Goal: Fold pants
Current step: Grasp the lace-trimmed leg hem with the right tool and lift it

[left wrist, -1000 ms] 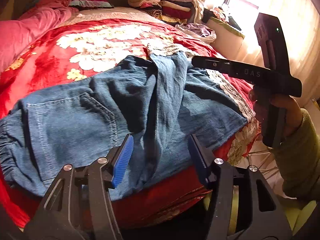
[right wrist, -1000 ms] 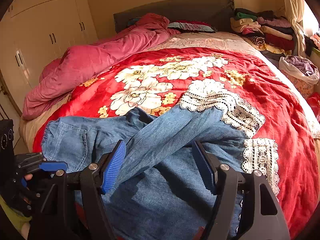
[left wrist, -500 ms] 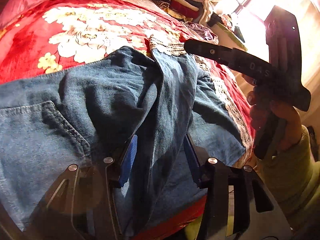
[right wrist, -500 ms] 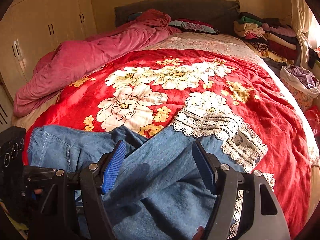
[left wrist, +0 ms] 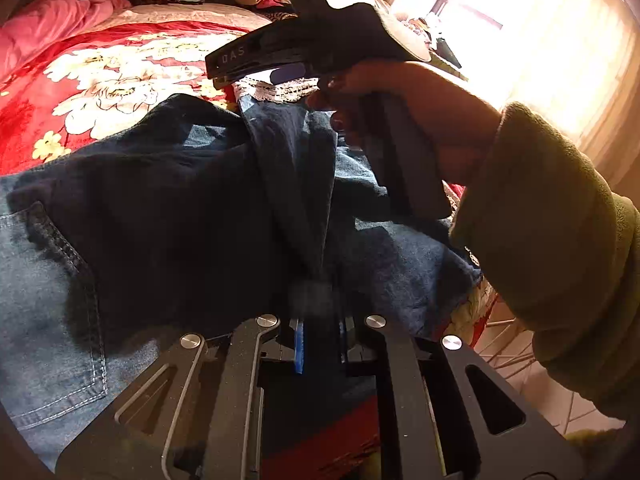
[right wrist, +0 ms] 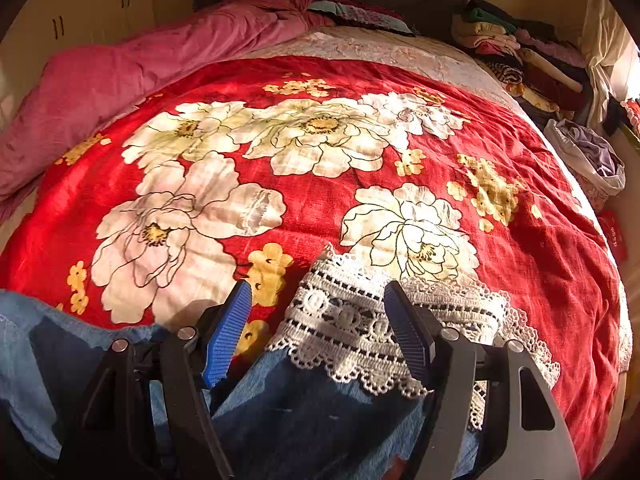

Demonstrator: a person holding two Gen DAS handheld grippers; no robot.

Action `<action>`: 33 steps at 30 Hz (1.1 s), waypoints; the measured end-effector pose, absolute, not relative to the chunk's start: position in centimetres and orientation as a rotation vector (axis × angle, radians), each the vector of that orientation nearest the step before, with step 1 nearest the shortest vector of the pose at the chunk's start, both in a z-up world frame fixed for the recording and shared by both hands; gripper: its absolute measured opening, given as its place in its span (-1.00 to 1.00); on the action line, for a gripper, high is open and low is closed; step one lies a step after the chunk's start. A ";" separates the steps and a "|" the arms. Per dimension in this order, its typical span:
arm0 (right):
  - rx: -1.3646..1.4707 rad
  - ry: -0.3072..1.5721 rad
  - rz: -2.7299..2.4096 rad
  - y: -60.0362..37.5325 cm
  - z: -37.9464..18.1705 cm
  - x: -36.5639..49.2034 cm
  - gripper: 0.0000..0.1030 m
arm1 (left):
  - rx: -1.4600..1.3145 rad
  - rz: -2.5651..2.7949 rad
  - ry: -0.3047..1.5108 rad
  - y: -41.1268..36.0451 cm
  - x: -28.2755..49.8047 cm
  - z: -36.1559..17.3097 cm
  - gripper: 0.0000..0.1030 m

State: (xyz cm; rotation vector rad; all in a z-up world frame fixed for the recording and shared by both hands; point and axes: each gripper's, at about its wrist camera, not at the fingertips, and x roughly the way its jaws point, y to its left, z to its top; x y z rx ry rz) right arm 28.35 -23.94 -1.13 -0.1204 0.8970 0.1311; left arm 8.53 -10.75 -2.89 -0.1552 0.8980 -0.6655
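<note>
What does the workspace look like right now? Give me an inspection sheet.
Surface: red floral blanket on a bed.
Job's things: denim pants spread out, lace hem far end.
Clutter: stacked clothes, pink duvet.
Grippers: left gripper jaws shut on a pants fold; right gripper jaws open, straddling the hem.
Cables: nothing seen.
Surroundings: cupboards, sunlit window.

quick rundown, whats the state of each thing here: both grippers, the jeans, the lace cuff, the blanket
left gripper: shut on a fold of the jeans
right gripper: open, jaws straddling the lace cuff, not gripping
jeans: unfolded, rumpled, one leg lying across the other
lace cuff: flat on the blanket, at the end of the upper leg
blanket: spread over the bed
</note>
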 end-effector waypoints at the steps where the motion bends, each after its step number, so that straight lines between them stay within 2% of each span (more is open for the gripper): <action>1: -0.105 0.908 0.134 -23.9 -1.4 28.8 0.31 | -0.159 -0.667 0.895 -10.7 8.5 -2.9 -0.90; 3: -0.107 0.908 0.121 -23.7 -1.8 29.3 0.29 | -0.166 -0.670 0.890 -10.6 8.5 -2.9 -0.90; 5: -0.141 0.906 0.105 -23.4 -2.1 29.6 0.00 | -0.152 -0.668 0.880 -10.7 8.3 -3.2 -0.90; 7: -0.145 0.905 0.108 -23.7 -2.2 29.5 -0.44 | -0.150 -0.669 0.870 -10.4 8.2 -3.2 -0.90; 8: -0.143 0.900 0.104 -24.0 -2.1 29.4 -0.52 | -0.160 -0.670 0.867 -10.1 8.1 -3.3 -0.90; 9: -0.130 0.896 0.111 -24.4 -1.9 29.1 -0.72 | -0.172 -0.672 0.866 -9.9 8.1 -3.3 -0.90; 10: -0.107 0.885 0.121 -24.8 -1.5 28.6 -0.78 | -0.183 -0.672 0.863 -9.6 8.1 -3.3 -0.90; 13: -0.072 0.841 0.127 -26.0 0.1 26.7 -0.80 | -0.193 -0.662 0.844 -8.9 8.0 -3.2 -0.89; 17: 0.044 0.789 0.139 -29.1 2.7 23.0 -0.80 | -0.190 -0.640 0.828 -8.7 8.0 -3.1 -0.64; 24: 0.170 0.732 0.095 -35.9 5.4 14.8 -0.80 | -0.177 -0.617 0.818 -8.0 8.3 -3.0 -0.64; 28: 0.268 0.751 0.067 -39.7 4.9 10.4 -0.80 | -0.133 -0.597 0.799 -7.8 7.8 -2.6 -0.85; 33: 0.387 0.785 0.052 -42.9 3.1 5.9 -0.80 | -0.084 -0.600 0.766 -8.2 7.0 -2.3 -0.83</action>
